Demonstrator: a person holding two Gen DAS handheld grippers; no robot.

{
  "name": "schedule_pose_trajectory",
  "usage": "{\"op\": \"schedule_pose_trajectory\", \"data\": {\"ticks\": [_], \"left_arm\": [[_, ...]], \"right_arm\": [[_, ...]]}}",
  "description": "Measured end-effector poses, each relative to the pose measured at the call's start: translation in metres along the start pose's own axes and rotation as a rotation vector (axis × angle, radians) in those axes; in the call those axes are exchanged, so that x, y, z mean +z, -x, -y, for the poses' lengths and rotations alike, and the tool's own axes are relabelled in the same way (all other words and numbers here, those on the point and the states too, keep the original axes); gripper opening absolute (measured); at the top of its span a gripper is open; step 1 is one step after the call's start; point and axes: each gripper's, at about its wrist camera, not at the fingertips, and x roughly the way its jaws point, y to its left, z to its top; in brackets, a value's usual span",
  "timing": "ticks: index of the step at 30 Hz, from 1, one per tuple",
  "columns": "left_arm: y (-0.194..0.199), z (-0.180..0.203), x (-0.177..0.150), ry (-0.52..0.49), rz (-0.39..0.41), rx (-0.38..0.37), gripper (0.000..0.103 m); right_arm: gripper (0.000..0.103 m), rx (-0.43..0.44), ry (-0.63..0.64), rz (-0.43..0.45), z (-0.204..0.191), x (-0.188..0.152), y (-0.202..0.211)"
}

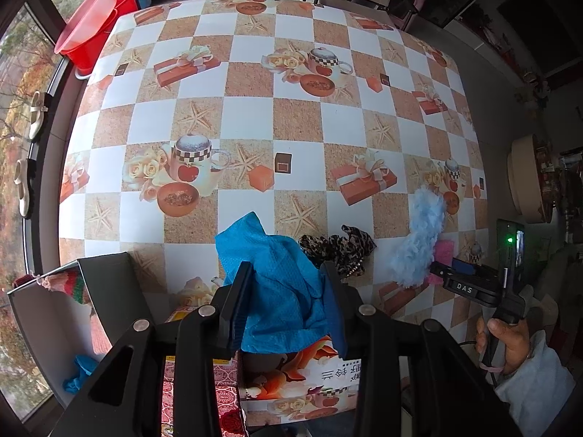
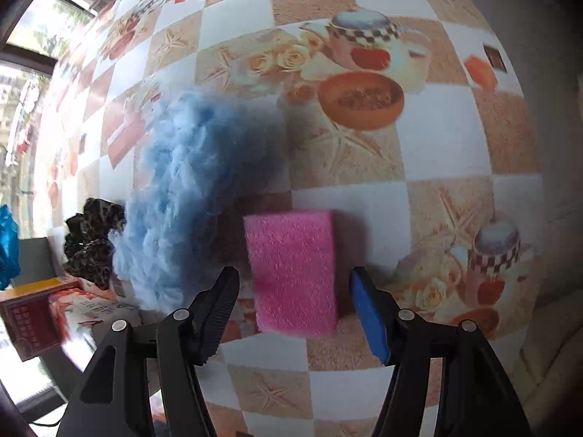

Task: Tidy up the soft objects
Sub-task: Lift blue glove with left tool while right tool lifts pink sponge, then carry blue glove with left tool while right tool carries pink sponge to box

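My left tool [image 1: 286, 300] is clamped on the blue cloth [image 1: 271, 280], which hangs bunched above the box [image 1: 302, 375]. My right tool [image 2: 295, 304] stands apart, fingers either side of the pink sponge [image 2: 293, 273] without pressing it. The sponge lies flat on the surface [image 2: 455, 153], its long axis running straight away from the tool. Left of the sponge sits the blue fluff [image 2: 186, 189], stretched away from me and leaning right; further left, the leopard scrunchie [image 2: 93, 244]. I judge the sorting barely begun: cloth not yet dropped, three pieces still loose.
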Motion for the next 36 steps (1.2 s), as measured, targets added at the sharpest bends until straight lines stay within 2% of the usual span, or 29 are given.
{"op": "schedule_pose_trajectory", "data": {"ticks": [3, 4, 5, 9, 14, 24, 29, 36], "left_arm": [[-0.001, 0.001, -0.002, -0.003, -0.004, -0.001, 0.041], [0.000, 0.002, -0.002, -0.006, -0.004, -0.001, 0.041], [0.000, 0.003, -0.003, -0.011, -0.001, 0.000, 0.041], [0.004, 0.007, -0.008, -0.032, 0.008, -0.001, 0.041], [0.006, 0.012, -0.019, -0.060, 0.006, -0.010, 0.041], [0.011, 0.031, -0.064, -0.177, -0.014, -0.047, 0.041], [0.021, 0.024, -0.086, -0.185, -0.008, -0.073, 0.041], [0.049, -0.003, -0.103, -0.152, 0.049, -0.106, 0.041]], "right_arm": [[0.062, -0.083, 0.025, -0.019, -0.008, 0.002, -0.003], [0.050, -0.111, 0.028, -0.018, -0.009, 0.001, -0.003], [0.045, -0.134, 0.033, -0.015, -0.009, -0.001, -0.002], [0.045, -0.082, -0.018, -0.018, -0.003, -0.014, 0.002], [0.045, -0.027, -0.047, 0.025, 0.003, -0.042, 0.031], [0.045, 0.072, 0.023, 0.049, -0.063, -0.096, 0.069], [0.045, 0.091, 0.037, 0.051, -0.094, -0.102, 0.076], [0.045, 0.089, 0.093, 0.071, -0.139, -0.117, 0.083]]}}
